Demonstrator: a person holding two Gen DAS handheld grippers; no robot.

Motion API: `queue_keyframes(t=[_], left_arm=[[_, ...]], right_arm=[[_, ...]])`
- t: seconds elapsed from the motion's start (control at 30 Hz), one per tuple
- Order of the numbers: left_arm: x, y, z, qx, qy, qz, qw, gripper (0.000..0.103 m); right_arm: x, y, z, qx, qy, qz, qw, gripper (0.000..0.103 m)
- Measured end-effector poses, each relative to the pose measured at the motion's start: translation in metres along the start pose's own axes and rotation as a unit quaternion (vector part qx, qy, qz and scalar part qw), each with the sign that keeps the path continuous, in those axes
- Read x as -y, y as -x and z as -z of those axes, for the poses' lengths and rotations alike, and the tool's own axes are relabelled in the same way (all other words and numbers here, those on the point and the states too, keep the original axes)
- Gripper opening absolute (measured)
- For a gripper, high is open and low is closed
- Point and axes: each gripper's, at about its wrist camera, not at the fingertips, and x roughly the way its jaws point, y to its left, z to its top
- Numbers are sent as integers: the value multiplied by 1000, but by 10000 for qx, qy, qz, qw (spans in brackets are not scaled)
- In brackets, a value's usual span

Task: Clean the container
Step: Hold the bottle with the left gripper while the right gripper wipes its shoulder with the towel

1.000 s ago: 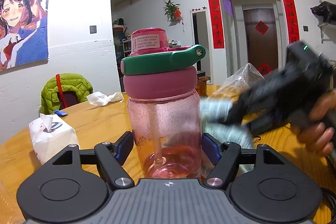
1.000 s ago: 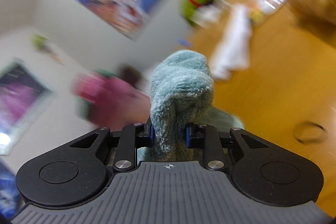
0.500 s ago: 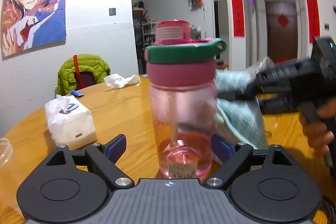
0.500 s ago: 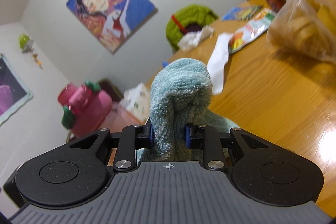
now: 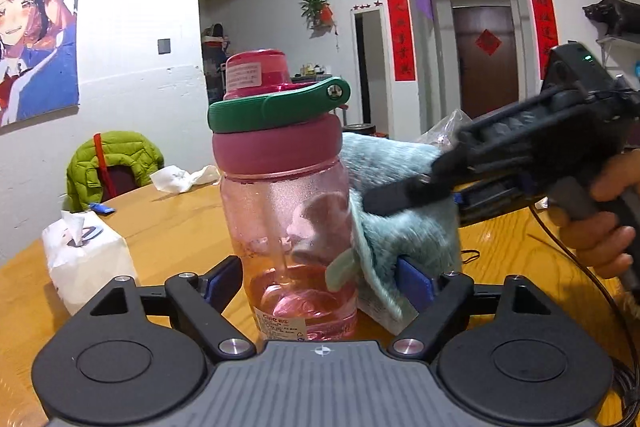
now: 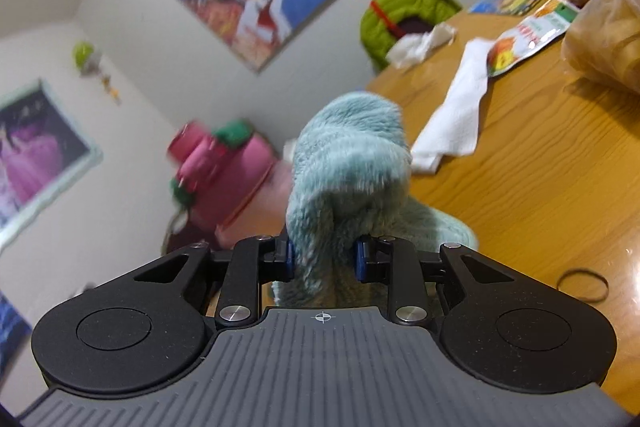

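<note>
A pink see-through bottle (image 5: 288, 227) with a pink lid and green handle stands upright on the wooden table (image 5: 176, 227). My left gripper (image 5: 320, 283) is open, its blue pads on either side of the bottle's base with gaps. My right gripper (image 6: 323, 257) is shut on a fluffy teal cloth (image 6: 352, 163). In the left wrist view the cloth (image 5: 400, 211) is pressed against the bottle's right side, held by the right gripper (image 5: 404, 193). The bottle (image 6: 224, 179) shows blurred to the left of the cloth in the right wrist view.
A tissue pack (image 5: 86, 259) lies at the left. A crumpled tissue (image 5: 184, 177) and a green jacket on a chair (image 5: 114, 163) are behind. A paper towel (image 6: 456, 107), snack packets (image 6: 528, 35), a plastic bag (image 6: 608, 39) and a rubber band (image 6: 582, 285) lie on the table.
The right gripper has brought the cloth against the bottle's right side. The left gripper stays open around the bottle base; its view has shifted a little.
</note>
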Motion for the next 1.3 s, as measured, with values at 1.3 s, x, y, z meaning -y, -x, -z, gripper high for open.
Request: queue_keyframes(t=[1.3], left_arm=[[0,-10,7,-262,-99,50,9996,65]], right_arm=[[21,19,4,489,-794,-907,9915,28]])
